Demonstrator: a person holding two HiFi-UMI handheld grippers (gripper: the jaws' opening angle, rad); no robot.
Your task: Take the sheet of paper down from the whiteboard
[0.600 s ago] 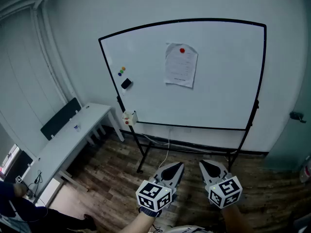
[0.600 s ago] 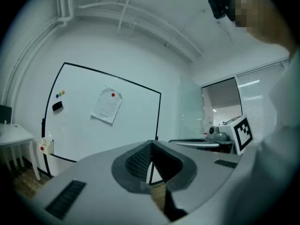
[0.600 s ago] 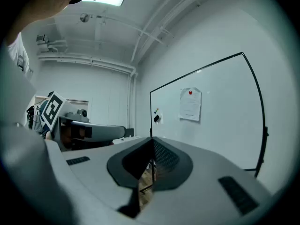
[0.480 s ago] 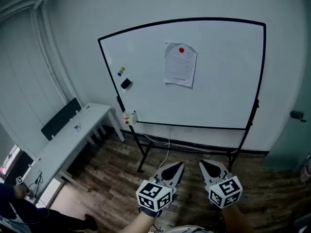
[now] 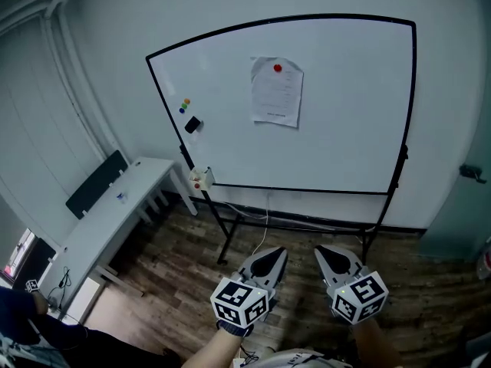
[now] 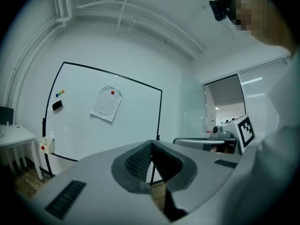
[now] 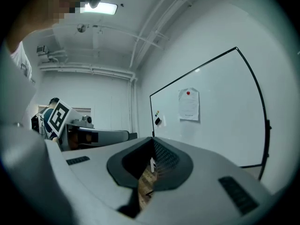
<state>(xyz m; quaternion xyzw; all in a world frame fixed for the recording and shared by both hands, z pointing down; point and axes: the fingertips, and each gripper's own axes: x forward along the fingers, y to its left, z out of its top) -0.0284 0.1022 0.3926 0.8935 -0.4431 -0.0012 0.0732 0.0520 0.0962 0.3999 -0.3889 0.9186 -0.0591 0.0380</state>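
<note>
A white sheet of paper (image 5: 276, 92) hangs near the top middle of the whiteboard (image 5: 345, 129), pinned by a red magnet (image 5: 277, 68). Both grippers are low in the head view, over the wooden floor and well short of the board. My left gripper (image 5: 271, 253) is shut with nothing in it, its jaws meeting at the tip (image 6: 151, 144). My right gripper (image 5: 325, 251) beside it also has its jaws together and empty (image 7: 153, 140). The paper (image 6: 107, 103) shows far ahead in the left gripper view, and the paper (image 7: 189, 104) likewise in the right gripper view.
A black eraser (image 5: 192, 124) and small coloured magnets (image 5: 184, 104) sit at the board's left edge. A small box (image 5: 201, 179) hangs at its lower left corner. The board's stand (image 5: 230, 236) spreads over the floor. A white desk (image 5: 107, 221) stands at the left.
The board and paper now sit a little higher and further left in the head view. Both grippers stay side by side at the bottom, shut as before.
</note>
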